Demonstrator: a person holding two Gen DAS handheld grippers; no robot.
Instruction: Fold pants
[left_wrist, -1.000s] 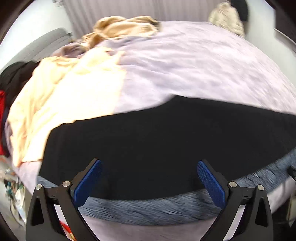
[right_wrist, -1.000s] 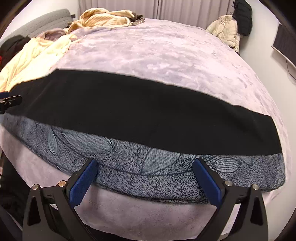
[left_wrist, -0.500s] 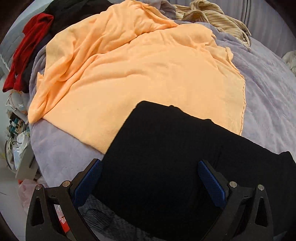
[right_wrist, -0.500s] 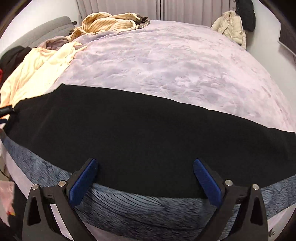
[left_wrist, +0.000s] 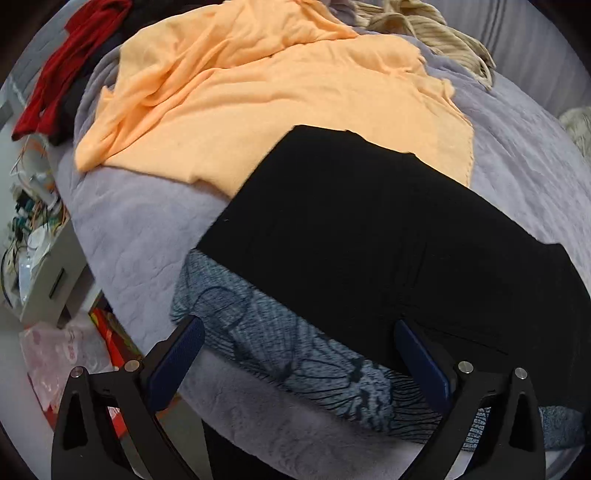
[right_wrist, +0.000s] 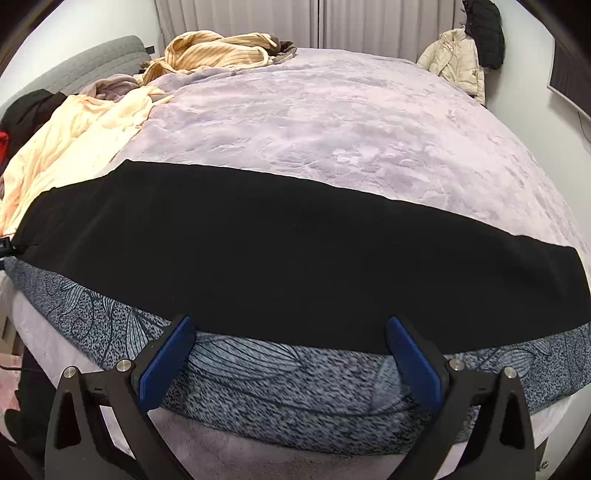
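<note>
- Over the last second the left gripper (left_wrist: 295, 362) swung from looking across the bed to looking at the pants' (left_wrist: 388, 240) left end. The orange cloth (left_wrist: 277, 99) now fills the upper half of its frame, where a second ago it was just a strip at upper left.
- The right gripper (right_wrist: 290, 354) crept in closer too: the pants (right_wrist: 258, 258) now take up way more of the middle of its frame than they did a second ago.
- Looks like both tools are lining up at the near edge for the first fold, nothing folded yet by the look of it.
- The pants lie flat in a long band across the purple bedspread (right_wrist: 351, 129), left end overlapping the orange cloth, with a grey patterned cloth (right_wrist: 258, 387) peeking out along the near side.
- Left gripper: jaws spread wide, nothing between them, hovering low over the patterned cloth's corner at lower centre.
- Right gripper: jaws also wide apart and empty, pointed at the near hem around the middle of the band.
- Both seem just above the fabric, not clearly touching.
</note>
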